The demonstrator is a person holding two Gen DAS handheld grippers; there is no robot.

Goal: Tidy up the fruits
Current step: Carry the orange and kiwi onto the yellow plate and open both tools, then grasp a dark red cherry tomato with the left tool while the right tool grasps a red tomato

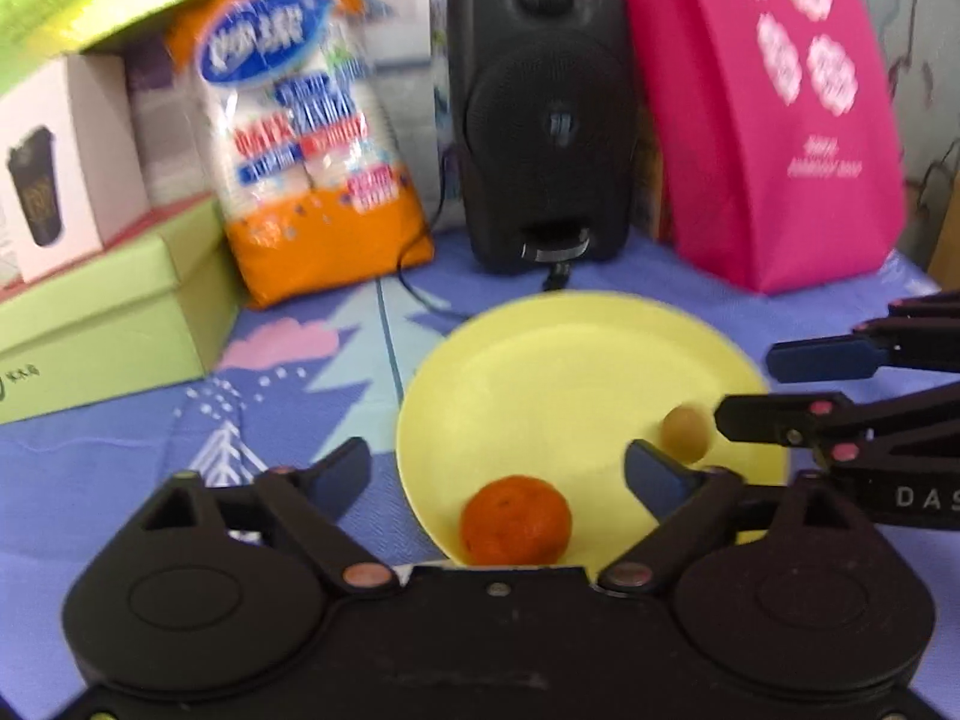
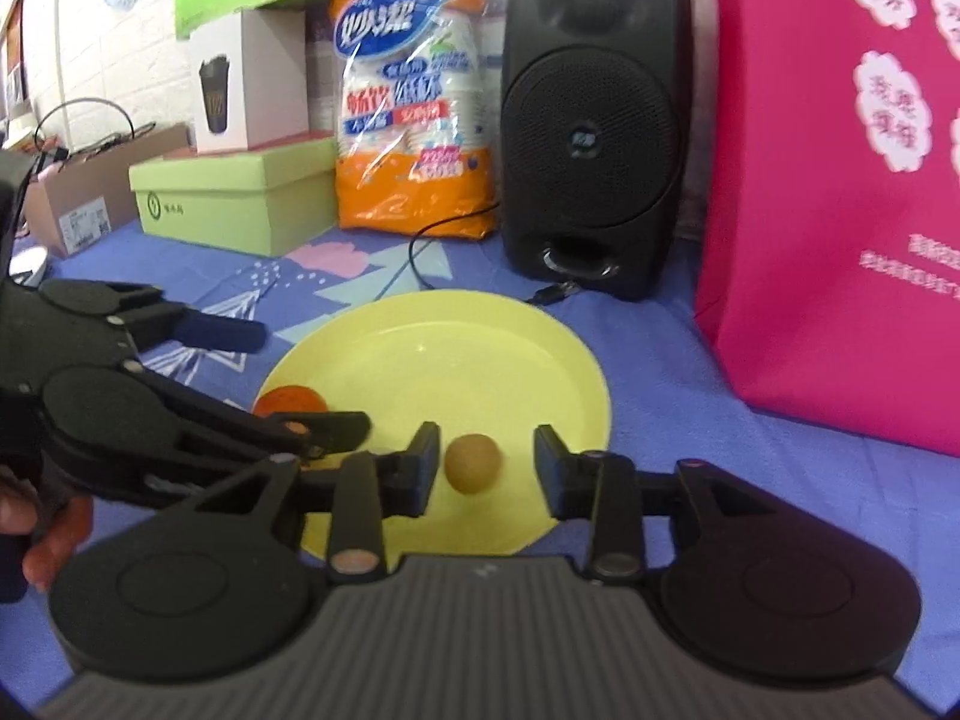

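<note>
Both my grippers sit over the near edge of the round pale-yellow plastic plate [image 2: 558,360], which lies flat on the blue patterned mat [image 2: 660,360].

My left gripper [image 1: 498,474]: jaws spread wide, nothing clamped. The round orange tangerine [image 1: 515,521] rests on the plate near its front rim, between the two left fingers but touching neither pad. From the right wrist view the tangerine [image 2: 291,401] is half hidden behind the left gripper's lower finger.

My right gripper [image 2: 486,465]: jaws partly apart. The small round yellowish-brown fruit [image 2: 472,463] lies on the plate between the fingertips, with a visible gap on each side, so it is not pinched. In the left wrist view that same fruit [image 1: 686,432] sits just off the tip of the right gripper's lower finger.

The two fruits are apart from each other, tangerine to the left, small fruit to the right.

Behind the plate: a black loudspeaker [image 2: 591,132] with its cable trailing onto the mat, an orange-and-white pack of paper cups [image 2: 414,108] to its left, a light-green cardboard box [image 2: 234,198] further left, and a magenta fabric bag [image 2: 840,180] on the right.

My hand [image 2: 36,528] shows at the left edge of the right wrist view.
</note>
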